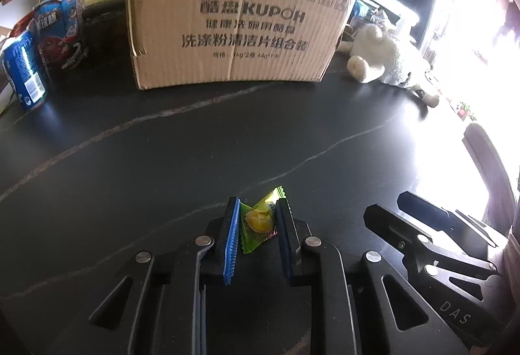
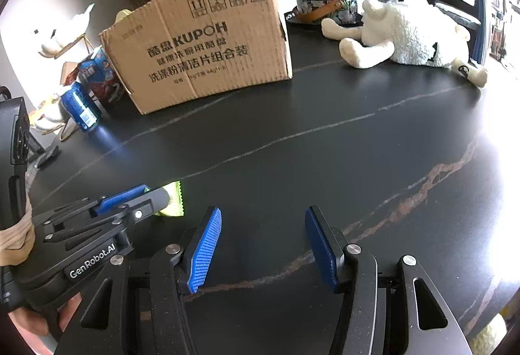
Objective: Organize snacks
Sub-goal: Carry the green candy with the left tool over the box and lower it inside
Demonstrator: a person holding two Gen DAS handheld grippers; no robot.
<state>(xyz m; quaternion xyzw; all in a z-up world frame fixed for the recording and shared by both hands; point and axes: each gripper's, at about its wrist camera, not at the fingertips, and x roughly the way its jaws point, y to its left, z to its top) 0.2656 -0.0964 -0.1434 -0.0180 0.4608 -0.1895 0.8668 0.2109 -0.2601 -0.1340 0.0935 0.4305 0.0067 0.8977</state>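
Note:
My left gripper (image 1: 257, 205) is shut on a small green durian candy packet (image 1: 258, 221), held between its blue pads just above the black table (image 1: 195, 140). The packet also shows in the right wrist view (image 2: 174, 200), partly hidden by the left gripper's fingers (image 2: 130, 195). My right gripper (image 2: 263, 218) is open and empty, low over the table to the right of the left one; it also shows in the left wrist view (image 1: 386, 207). A cardboard box (image 1: 234, 23) stands at the back of the table, also in the right wrist view (image 2: 208, 52).
Blue snack packs and a blue can (image 1: 24, 72) stand left of the box, also in the right wrist view (image 2: 79, 106). A white plush sheep (image 2: 409, 30) lies at the back right. A bowl (image 2: 325, 10) sits behind it.

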